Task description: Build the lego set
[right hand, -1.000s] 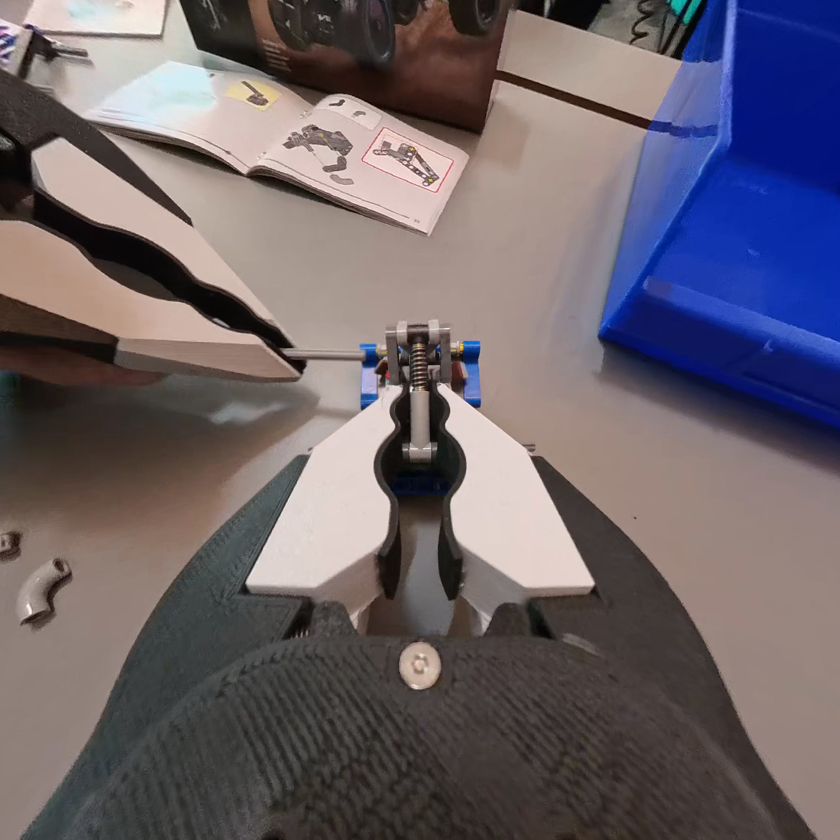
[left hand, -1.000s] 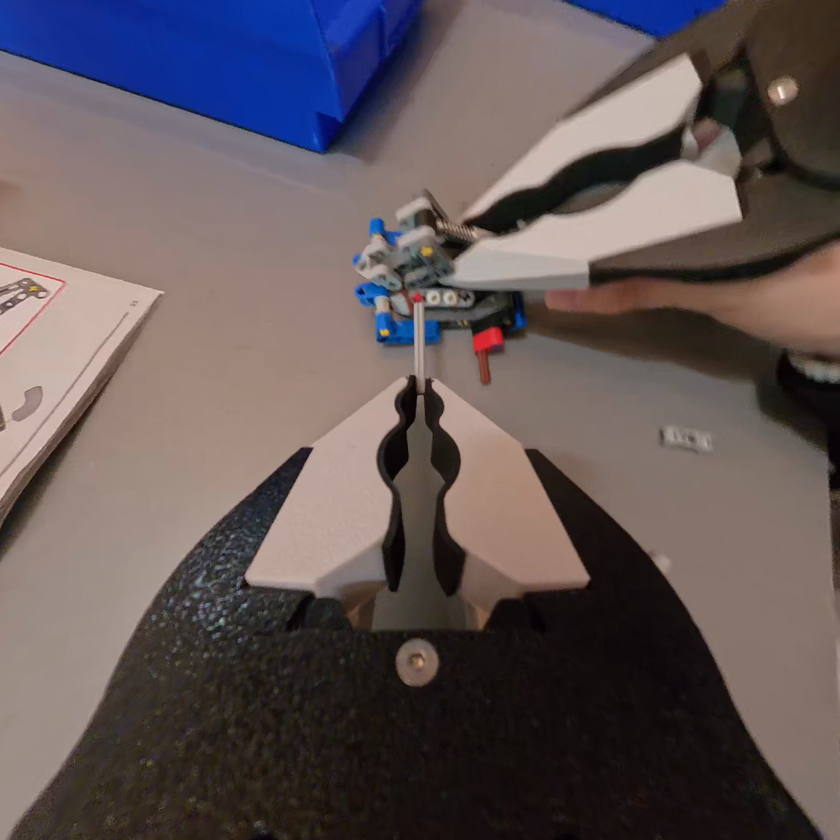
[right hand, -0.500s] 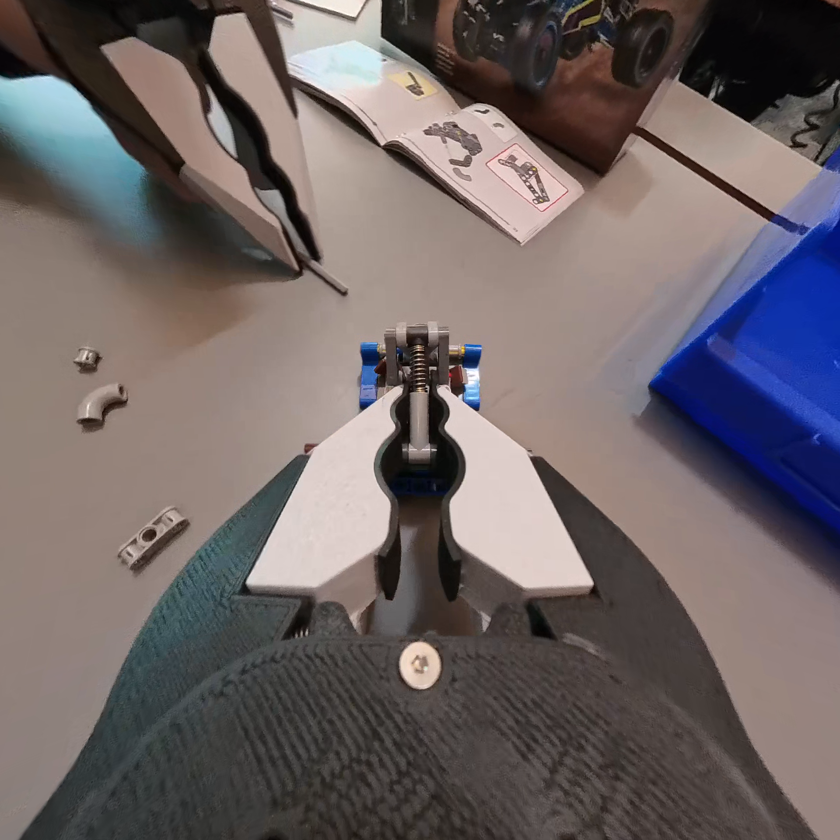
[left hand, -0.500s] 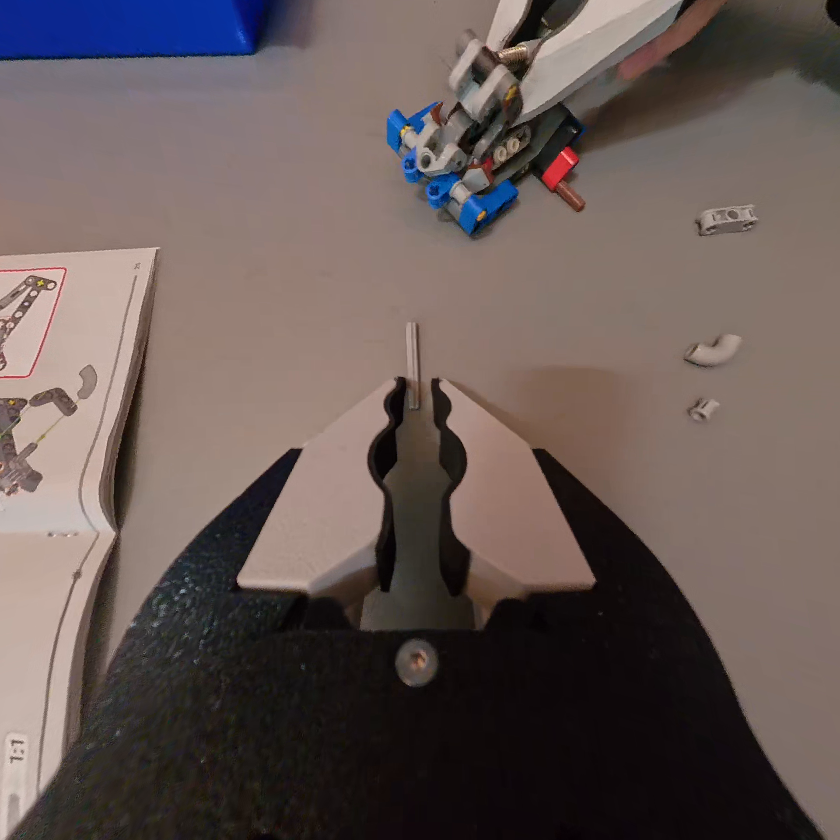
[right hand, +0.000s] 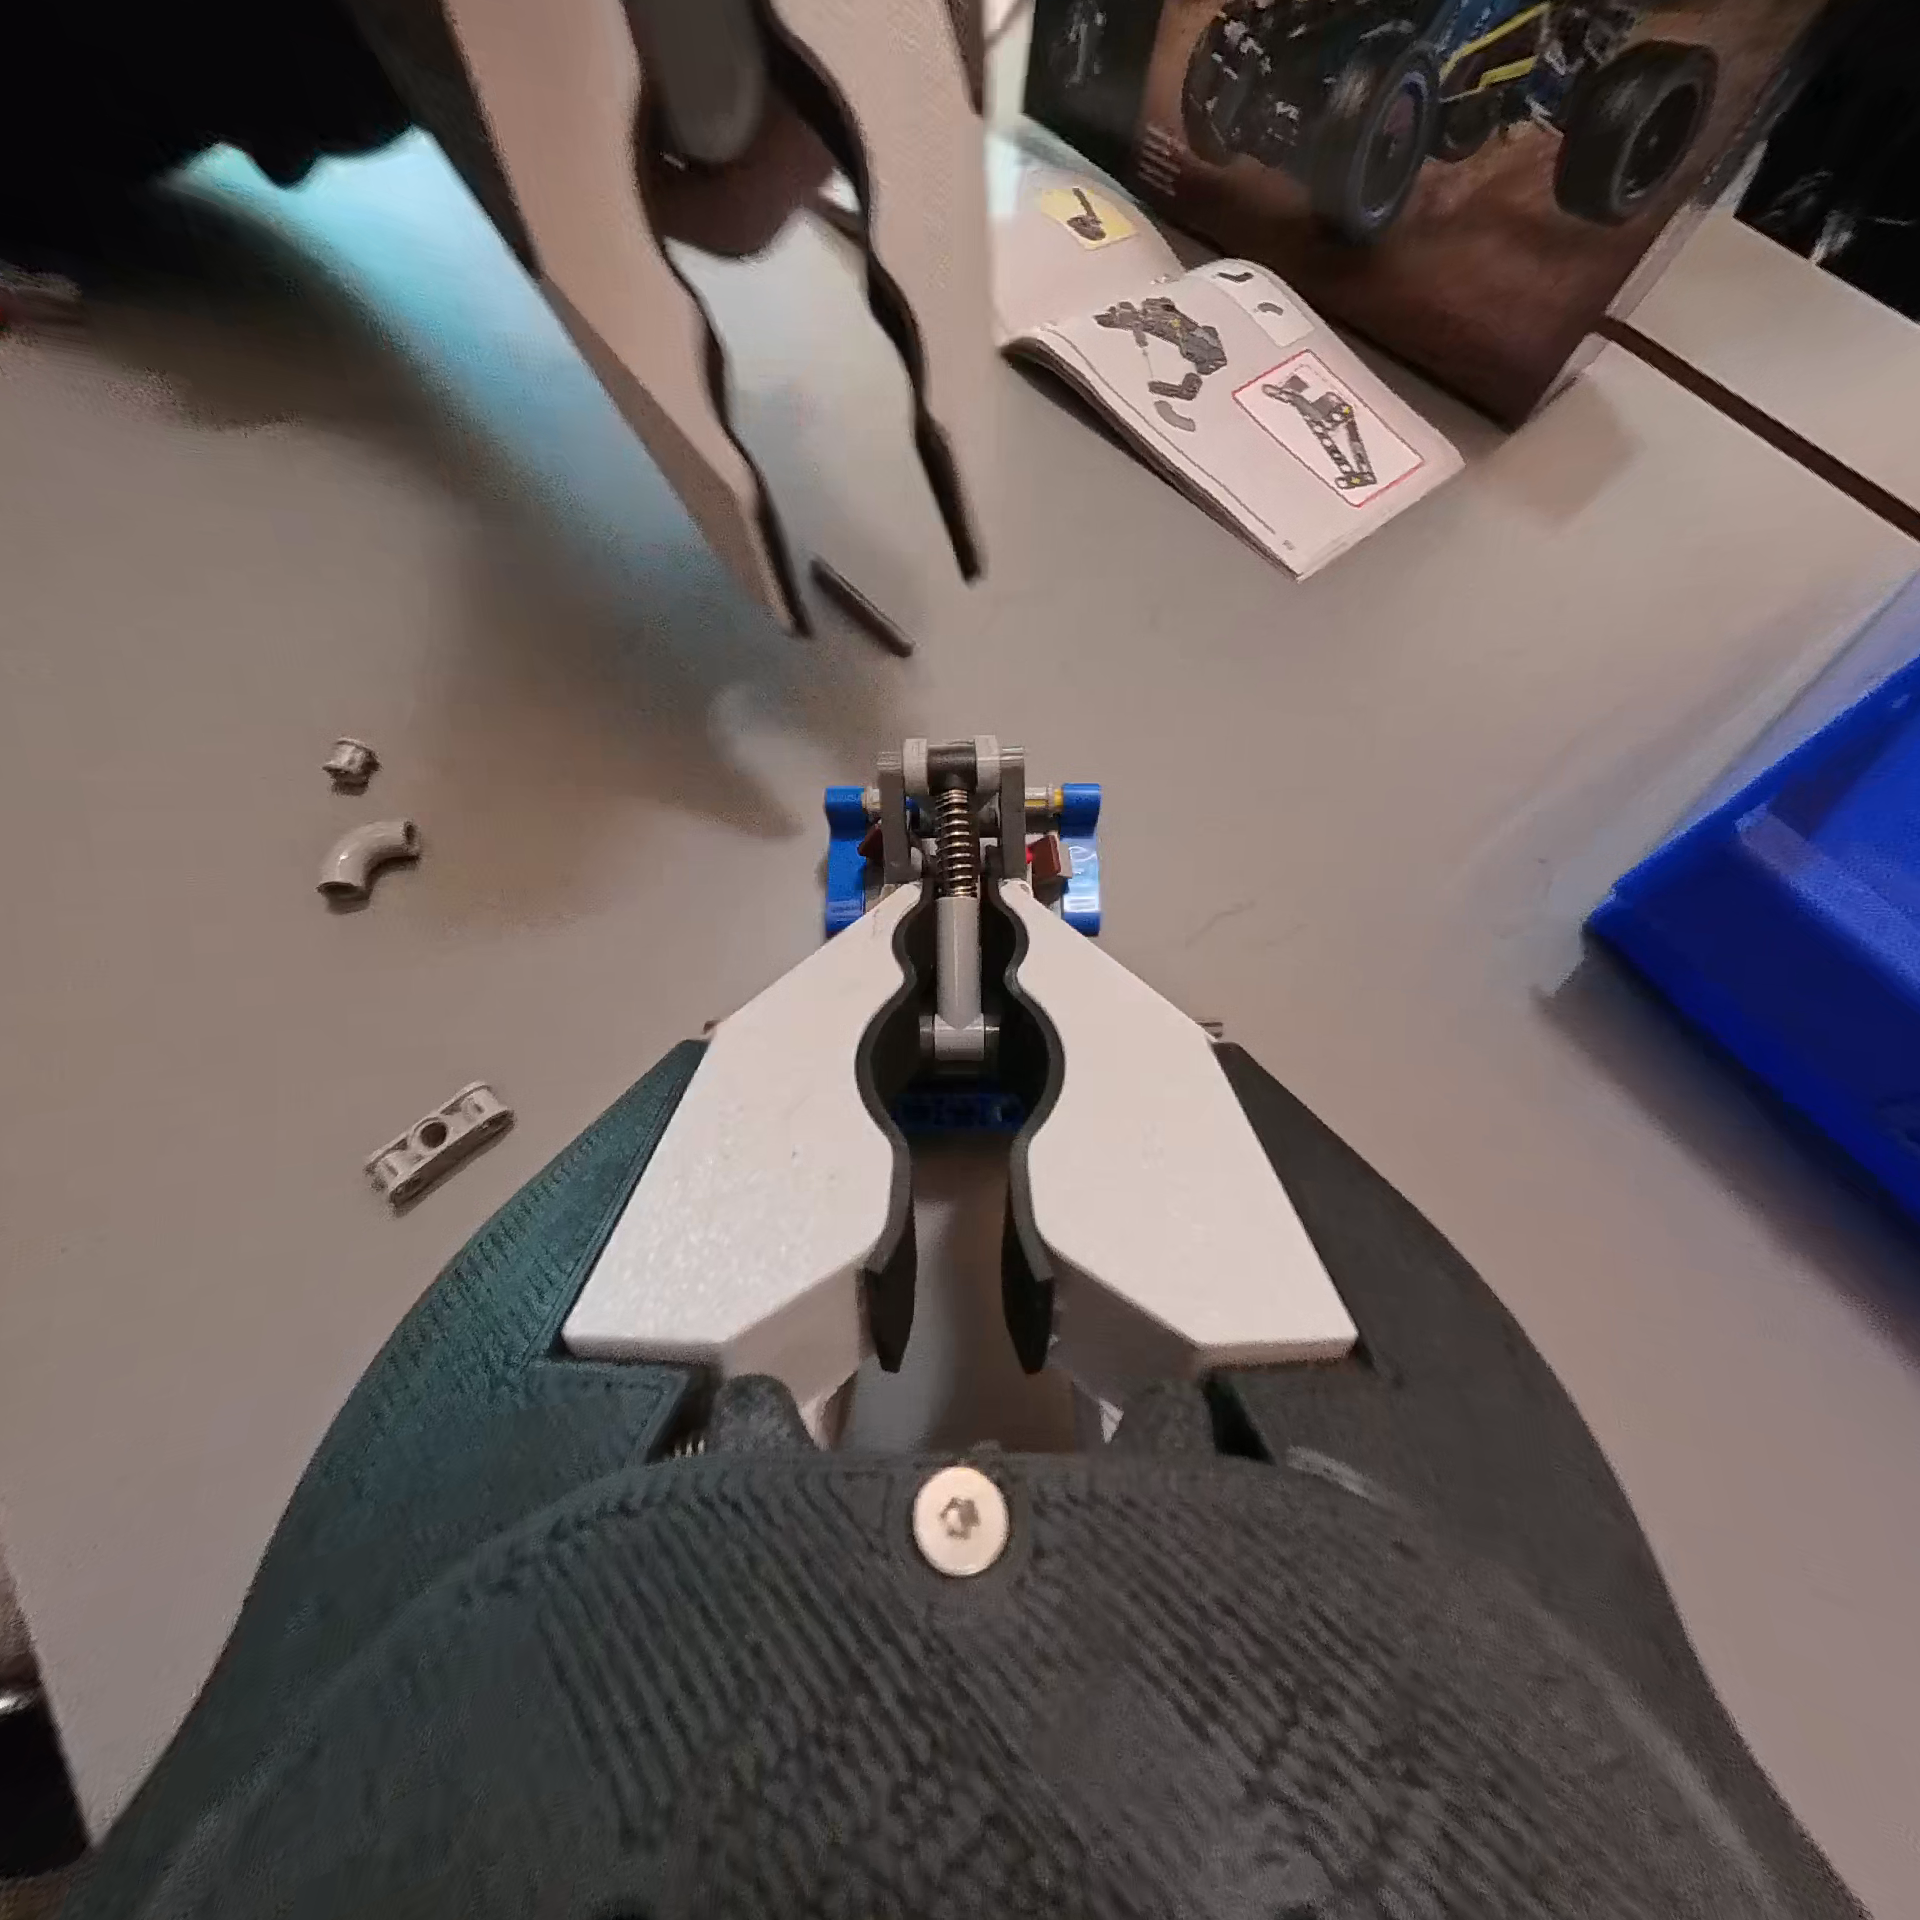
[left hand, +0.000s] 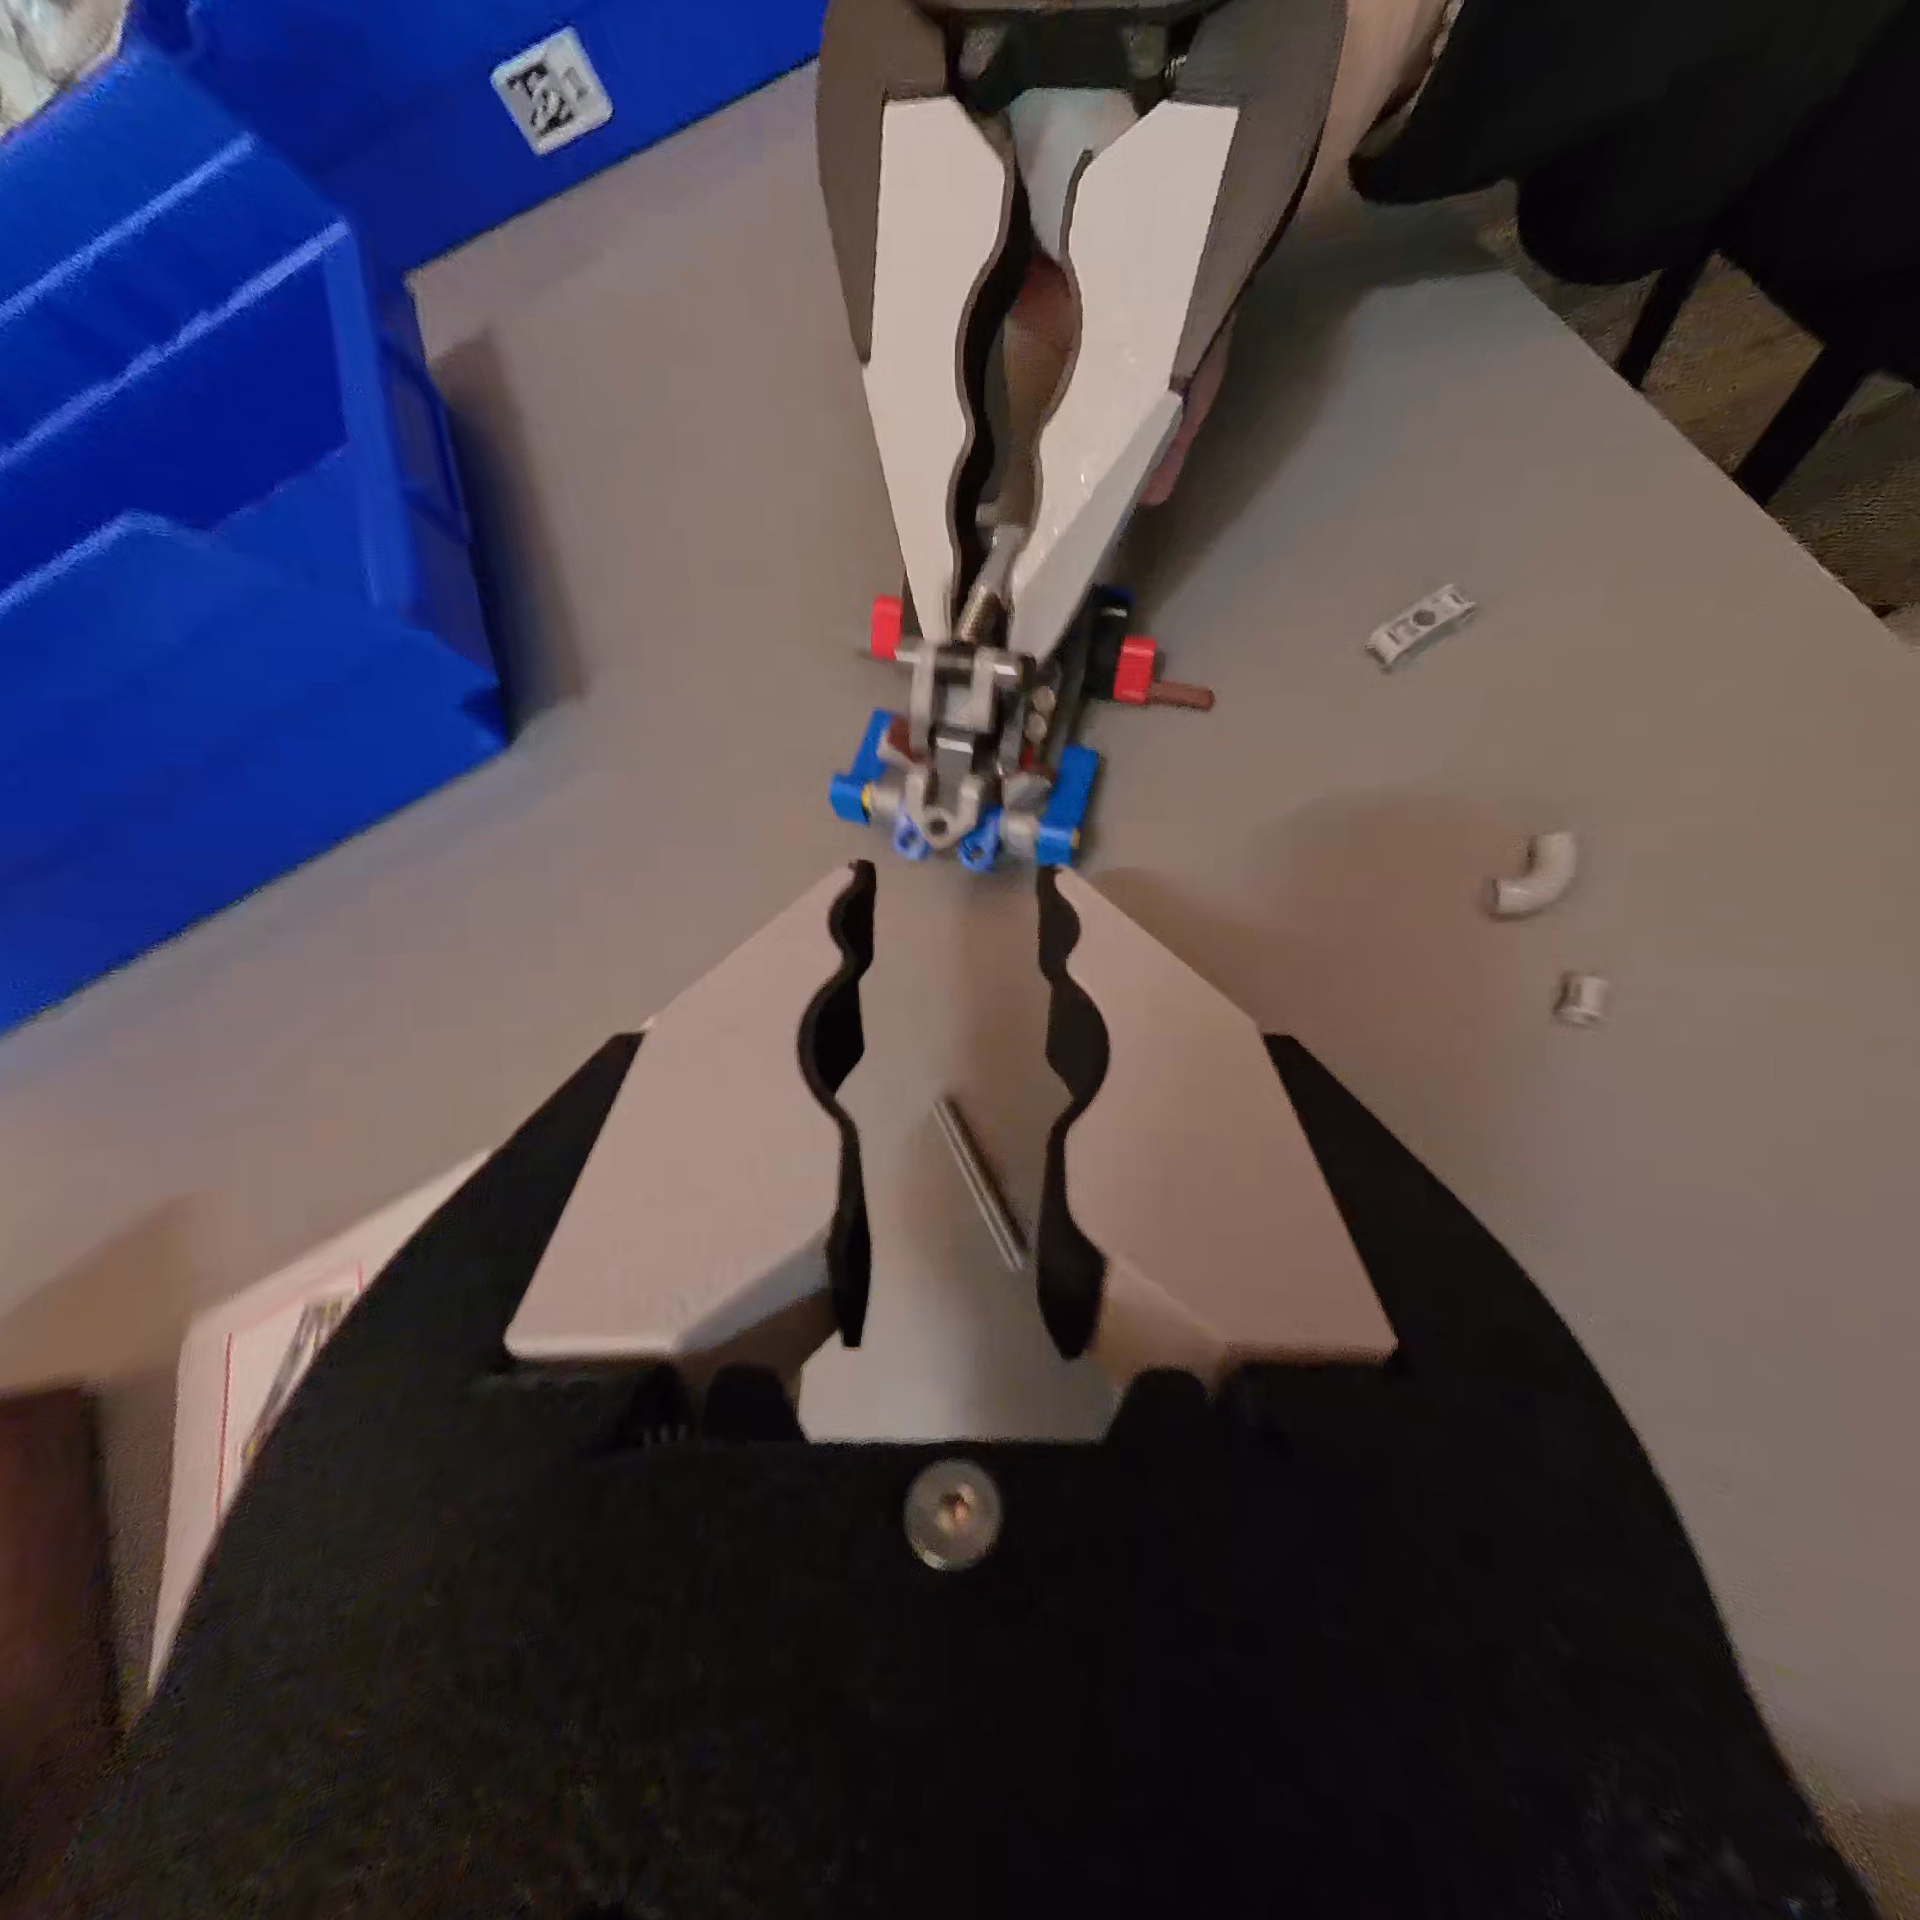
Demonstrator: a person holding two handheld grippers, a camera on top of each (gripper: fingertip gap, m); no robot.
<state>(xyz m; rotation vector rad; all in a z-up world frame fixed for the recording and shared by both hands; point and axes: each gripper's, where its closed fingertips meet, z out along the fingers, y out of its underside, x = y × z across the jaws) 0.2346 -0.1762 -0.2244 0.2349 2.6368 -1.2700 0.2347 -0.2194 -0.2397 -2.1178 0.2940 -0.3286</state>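
My left gripper (left hand: 956,873) is open, and its fingers stand apart just short of a small blue and grey brick assembly (left hand: 966,769) on the grey table. A thin grey axle (left hand: 982,1184) lies loose in the gap between the left fingers, and neither pad presses on it. It also shows in the right wrist view (right hand: 860,608), by the left gripper's tips (right hand: 881,594). My right gripper (right hand: 958,894) is shut on the grey spring strut of the assembly (right hand: 961,821). It faces the left gripper from the far side (left hand: 987,592).
Blue bins stand at one side (left hand: 208,520) (right hand: 1787,935). An open instruction booklet (right hand: 1247,416) and a toy box (right hand: 1455,135) lie behind the left gripper. A grey elbow piece (left hand: 1532,873), a small bush (left hand: 1581,997) and a flat connector (left hand: 1423,634) lie loose on the table. My right fingertips sit around 6 cm from my left ones. The flat connector (left hand: 1423,634) sits 10 cm or so from the ends of my right fingers. Seen from the right wrist view (right hand: 431,1115) as well.
The left gripper drew the grey axle away from the assembly, then opened. The axle left its grasp and now lies loose between the fingers. The right gripper kept its hold on the strut.
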